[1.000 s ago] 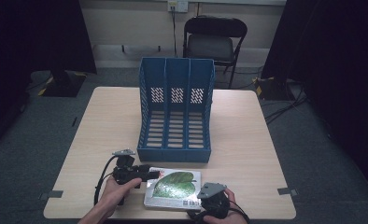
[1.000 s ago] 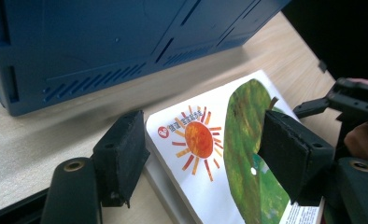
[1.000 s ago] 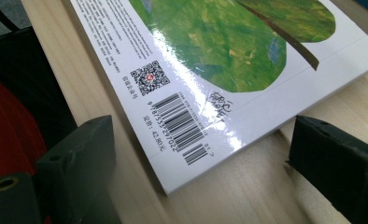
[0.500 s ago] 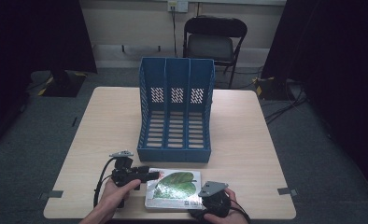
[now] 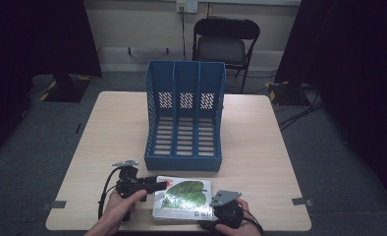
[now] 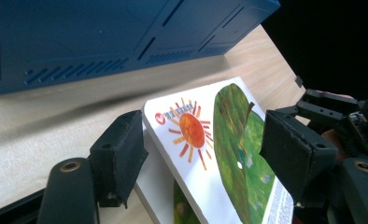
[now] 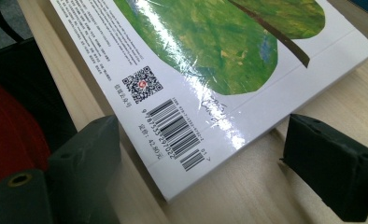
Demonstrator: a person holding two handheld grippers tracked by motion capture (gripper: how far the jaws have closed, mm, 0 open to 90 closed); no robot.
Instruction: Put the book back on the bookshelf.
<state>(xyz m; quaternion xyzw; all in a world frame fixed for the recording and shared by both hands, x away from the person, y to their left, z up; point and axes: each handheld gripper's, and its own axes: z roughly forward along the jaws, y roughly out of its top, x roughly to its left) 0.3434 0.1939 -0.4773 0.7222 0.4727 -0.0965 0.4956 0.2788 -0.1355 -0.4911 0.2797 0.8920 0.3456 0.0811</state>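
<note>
- a book (image 5: 182, 198) with a white cover and a large green leaf on it lies at the near edge of the table (image 5: 260, 142), just in front of the blue file rack (image 5: 185, 118).
- in the left gripper view the same book (image 6: 219, 144) shows a red-orange sun printed by the leaf, and its near corner is tilted up off the wood.
- the left gripper (image 5: 158, 184) comes in from the book's left side, held in the person's left hand (image 5: 118, 209); its jaws stand apart.
- in the left gripper view the left gripper (image 6: 203, 156) straddles the raised corner of the book, one pad on each side, neither pad clearly pressing on the cover.
- the right gripper (image 5: 216, 209) sits at the book's near right corner, with its grey three-cornered plate on top.
- in the right gripper view the right gripper (image 7: 201, 163) has its jaws wide apart around the corner of the book (image 7: 210, 60) that bears the barcode and a qr code; the pads are clear of the book.
- the rack stands near the middle of the table, with three slotted compartments open toward the person.
- a dark folding chair (image 5: 225, 46) stands beyond the far edge of the table.
</note>
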